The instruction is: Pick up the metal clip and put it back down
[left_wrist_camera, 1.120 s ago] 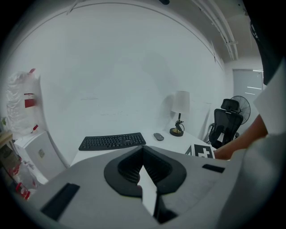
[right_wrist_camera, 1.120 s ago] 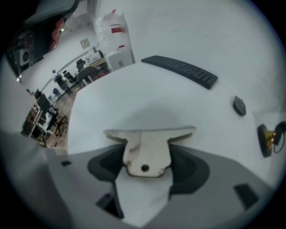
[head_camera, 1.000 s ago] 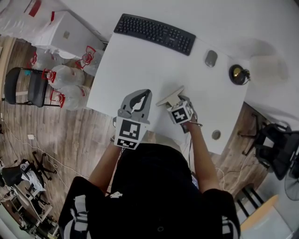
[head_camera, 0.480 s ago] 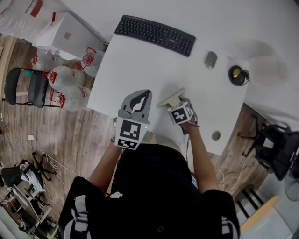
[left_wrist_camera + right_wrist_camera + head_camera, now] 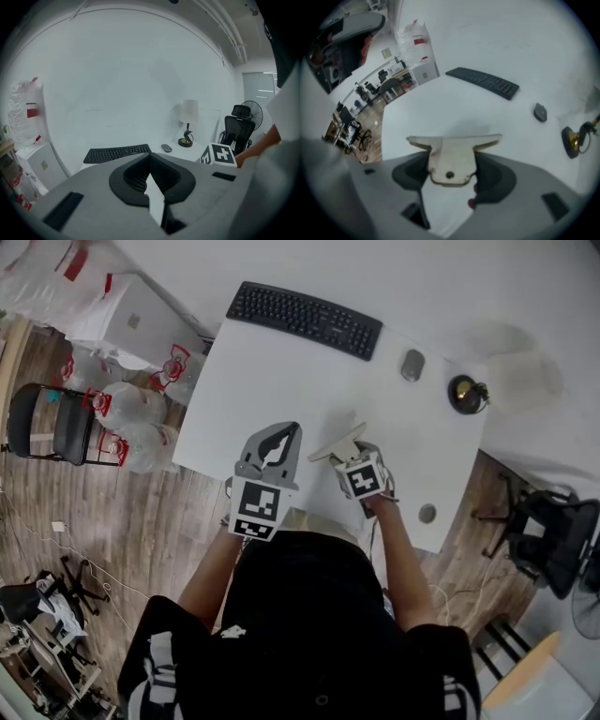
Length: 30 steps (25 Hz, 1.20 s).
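The right tool (image 5: pixel 451 165) is clamped on the stem of the flat beige T-shaped metal clip (image 5: pixel 453 151), at lower centre of the right gripper view. The crossbar runs left to right and points away, and the white bench (image 5: pixel 454 108) appears to lie just beyond it, so setting down probably means lowering forward. At the head view's centre the left tool (image 5: pixel 151 177) idles beside it, jaws together on nothing.

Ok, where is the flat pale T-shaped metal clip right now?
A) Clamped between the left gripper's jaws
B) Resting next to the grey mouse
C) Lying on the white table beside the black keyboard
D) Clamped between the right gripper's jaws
D: the right gripper view shows the metal clip pinched between the jaws of the right gripper, while the left gripper is shut on nothing.
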### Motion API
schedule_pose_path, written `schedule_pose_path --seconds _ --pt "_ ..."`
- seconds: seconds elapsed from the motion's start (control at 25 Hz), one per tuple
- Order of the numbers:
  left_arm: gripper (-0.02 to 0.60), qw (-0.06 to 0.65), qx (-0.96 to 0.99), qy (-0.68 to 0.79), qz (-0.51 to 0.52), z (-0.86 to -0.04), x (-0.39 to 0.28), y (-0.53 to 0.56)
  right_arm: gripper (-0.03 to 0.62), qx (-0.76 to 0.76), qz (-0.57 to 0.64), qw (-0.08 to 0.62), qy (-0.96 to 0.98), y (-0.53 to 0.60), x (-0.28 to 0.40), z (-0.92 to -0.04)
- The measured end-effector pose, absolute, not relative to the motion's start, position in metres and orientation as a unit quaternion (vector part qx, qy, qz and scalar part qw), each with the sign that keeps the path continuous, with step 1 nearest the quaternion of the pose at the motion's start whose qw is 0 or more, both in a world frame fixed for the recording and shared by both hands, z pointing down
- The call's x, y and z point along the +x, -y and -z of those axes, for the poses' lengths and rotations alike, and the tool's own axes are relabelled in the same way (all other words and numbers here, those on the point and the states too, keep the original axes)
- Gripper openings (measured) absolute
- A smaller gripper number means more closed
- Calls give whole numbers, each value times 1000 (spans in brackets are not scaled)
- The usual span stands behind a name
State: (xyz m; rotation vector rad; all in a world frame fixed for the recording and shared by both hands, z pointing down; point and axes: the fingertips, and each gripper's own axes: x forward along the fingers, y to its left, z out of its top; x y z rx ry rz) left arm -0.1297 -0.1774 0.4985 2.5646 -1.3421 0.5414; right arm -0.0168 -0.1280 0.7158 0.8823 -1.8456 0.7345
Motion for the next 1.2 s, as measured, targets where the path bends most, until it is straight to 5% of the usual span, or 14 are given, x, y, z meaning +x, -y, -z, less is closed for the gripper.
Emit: schedule_pose_path --seconds 1.2 --pt "23 5 888 442 -127 -411 -104 173 295 496 -149 267 813 158 15 -490"
